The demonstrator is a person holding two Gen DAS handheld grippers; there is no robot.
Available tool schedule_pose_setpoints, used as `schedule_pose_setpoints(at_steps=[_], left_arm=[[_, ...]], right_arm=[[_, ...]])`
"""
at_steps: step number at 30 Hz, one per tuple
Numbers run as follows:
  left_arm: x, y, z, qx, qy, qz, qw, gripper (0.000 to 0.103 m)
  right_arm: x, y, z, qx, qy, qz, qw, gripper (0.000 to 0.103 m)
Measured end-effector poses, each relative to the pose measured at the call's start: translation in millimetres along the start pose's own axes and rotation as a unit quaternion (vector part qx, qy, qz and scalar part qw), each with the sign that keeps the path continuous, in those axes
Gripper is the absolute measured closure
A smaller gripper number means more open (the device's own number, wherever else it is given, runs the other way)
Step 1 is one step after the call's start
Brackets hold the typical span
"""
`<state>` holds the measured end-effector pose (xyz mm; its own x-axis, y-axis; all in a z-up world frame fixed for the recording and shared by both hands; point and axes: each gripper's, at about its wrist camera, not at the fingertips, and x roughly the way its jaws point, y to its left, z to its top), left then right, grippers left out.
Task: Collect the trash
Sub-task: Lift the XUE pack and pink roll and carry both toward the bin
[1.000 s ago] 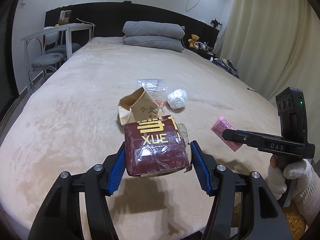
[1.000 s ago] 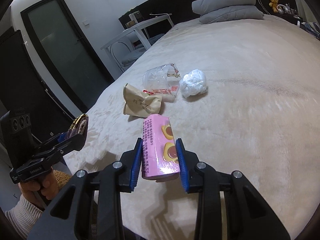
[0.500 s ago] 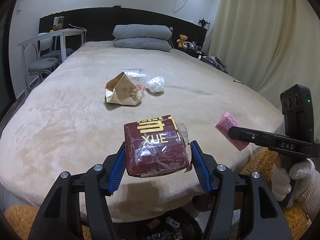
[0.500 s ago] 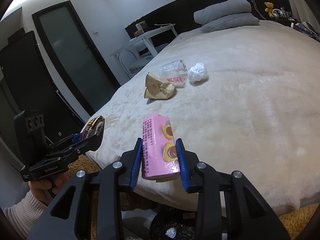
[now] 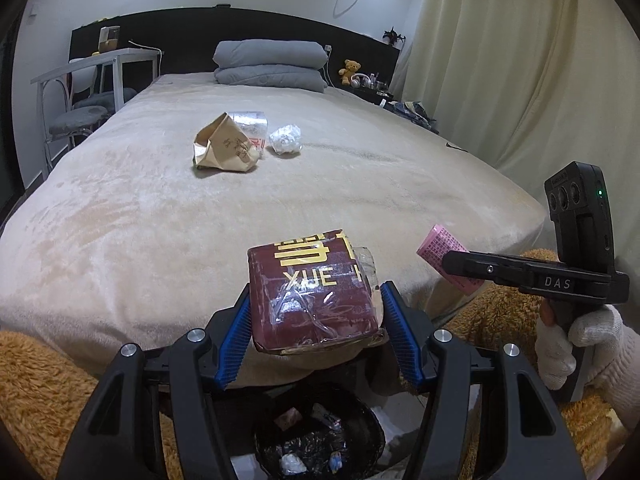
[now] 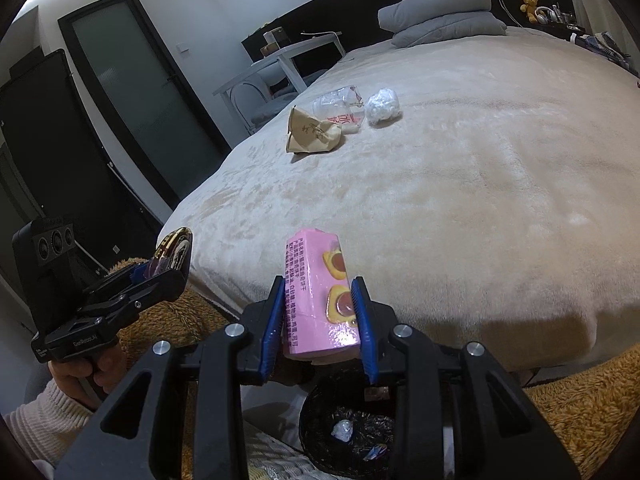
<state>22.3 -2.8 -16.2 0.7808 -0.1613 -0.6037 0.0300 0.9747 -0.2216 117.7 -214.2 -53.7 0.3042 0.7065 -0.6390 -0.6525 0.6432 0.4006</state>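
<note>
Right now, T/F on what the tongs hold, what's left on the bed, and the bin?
1. The left tongs grip a dark red foil packet with gold lettering. True.
2. The right tongs are empty. False: they clamp a pink rectangular carton.
3. The round black trash bin on the floor is empty. False: scraps already lie in it.
4. A crumpled brown paper bag, a clear plastic wrapper and a white crumpled wad lie on the beige bed. True.
5. The white wad sits left of the paper bag. False: right of it in both views.

Bin [image 5: 320, 440] mouth open below; bed edge [image 5: 120, 332] close behind.
</note>
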Motion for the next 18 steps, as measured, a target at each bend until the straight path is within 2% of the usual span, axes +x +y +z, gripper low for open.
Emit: schedule_pose_setpoints(at_steps=[4, 9, 13, 18], left_arm=[[11, 2, -10, -0.013, 0.043, -0.016, 0.9989, 0.043], [21, 2, -19, -0.02, 0.074, -0.033, 0.9965, 0.043], [31, 0, -30, -0.012, 0.107, -0.022, 0.994, 0.043], [47, 0, -45, -0.012, 0.148, -0.026, 0.9885, 0.043]], right_arm=[[2, -1, -11, 0.009, 0.02, -0.017, 1.0, 0.068], [8, -2, -23, 0.021, 0.044, -0.009, 0.999, 0.068], [18, -2, -31, 0.03, 0.074, -0.005, 0.997, 0.068], [35, -1, -39, 0.024, 0.112, -0.007, 0.993, 0.068]])
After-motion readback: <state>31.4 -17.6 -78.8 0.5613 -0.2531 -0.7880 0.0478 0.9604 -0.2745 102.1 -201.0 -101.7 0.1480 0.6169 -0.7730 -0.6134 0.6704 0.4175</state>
